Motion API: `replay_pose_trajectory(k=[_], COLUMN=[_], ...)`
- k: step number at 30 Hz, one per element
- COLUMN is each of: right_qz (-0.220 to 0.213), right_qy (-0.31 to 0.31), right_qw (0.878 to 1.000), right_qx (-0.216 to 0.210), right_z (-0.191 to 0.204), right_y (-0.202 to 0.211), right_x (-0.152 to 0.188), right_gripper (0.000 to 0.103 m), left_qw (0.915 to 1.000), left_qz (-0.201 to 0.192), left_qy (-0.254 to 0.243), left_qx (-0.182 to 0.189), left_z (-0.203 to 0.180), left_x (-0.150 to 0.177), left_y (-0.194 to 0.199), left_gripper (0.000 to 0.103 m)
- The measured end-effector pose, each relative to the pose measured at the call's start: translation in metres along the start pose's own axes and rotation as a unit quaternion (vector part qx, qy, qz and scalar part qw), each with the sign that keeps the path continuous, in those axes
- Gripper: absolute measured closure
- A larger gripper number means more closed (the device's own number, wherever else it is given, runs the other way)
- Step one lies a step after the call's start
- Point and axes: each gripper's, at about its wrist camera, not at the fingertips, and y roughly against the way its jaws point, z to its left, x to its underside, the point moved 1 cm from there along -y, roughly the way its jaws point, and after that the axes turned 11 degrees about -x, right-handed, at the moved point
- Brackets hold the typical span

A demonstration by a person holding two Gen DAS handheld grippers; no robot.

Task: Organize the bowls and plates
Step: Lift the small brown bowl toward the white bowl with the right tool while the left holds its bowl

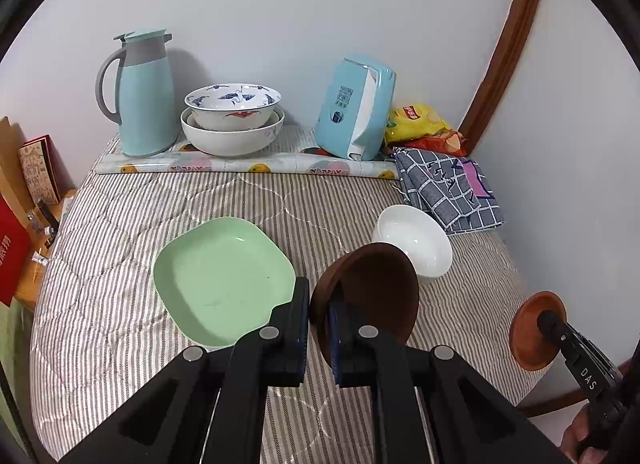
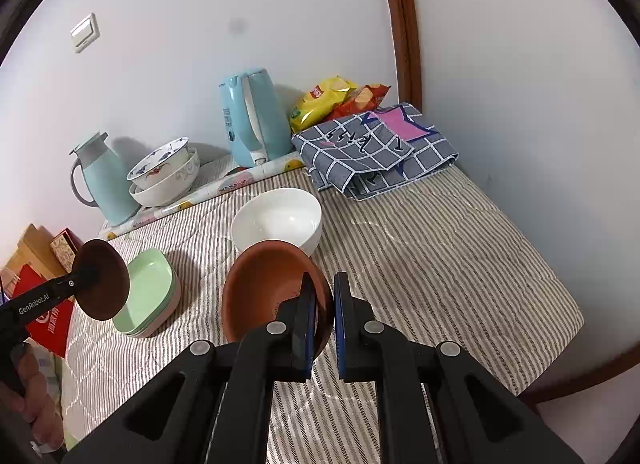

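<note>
Brown dish [image 1: 366, 300] clamped by rim in left gripper [image 1: 318, 328], airborne beside green plate [image 1: 224, 280]. Right view: right gripper [image 2: 322, 318] clamped on terracotta bowl [image 2: 268, 292], lifted before white bowl [image 2: 278, 224]. Carry step; next likely nest browns.

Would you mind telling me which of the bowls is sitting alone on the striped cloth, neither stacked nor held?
The plain white bowl near the checked cloth; the patterned bowls are nested, and each brown bowl is gripped.
</note>
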Motion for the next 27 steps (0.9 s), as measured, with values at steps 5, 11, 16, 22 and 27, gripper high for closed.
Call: replay_pose_trajectory(k=[5,11,16,22,27], right_qz=[-0.007,-0.014,-0.011,-0.002,0.015], right_qy=[0.007,0.006,0.005,0.005,0.008], right_qw=[1.0,1.0,1.0,1.0,1.0], right_qx=[0.012,0.004,-0.006,-0.014,-0.019], right_z=[0.003,0.008,0.011,0.012,0.013], right_y=[0.0,-0.005,-0.019,-0.043,-0.066], right_x=[-0.006,-0.02,-0.029,-0.039,-0.042], right_gripper=[0.094,0.094,0.094,0.094,0.094], left_qw=[1.0,1.0,0.9999,0.9998,0.9996], left_qz=[-0.001,-0.003,0.0,0.0,0.012], left_qy=[0.003,0.004,0.009,0.017,0.026], left_qx=[0.002,-0.001,-0.004,-0.007,-0.009], left_z=[0.003,0.004,0.01,0.014,0.018], left_x=[-0.007,-0.016,-0.024,-0.035,-0.036], left_y=[-0.001,-0.005,-0.014,-0.026,-0.043], left_gripper=[0.094,0.094,0.094,0.094,0.094])
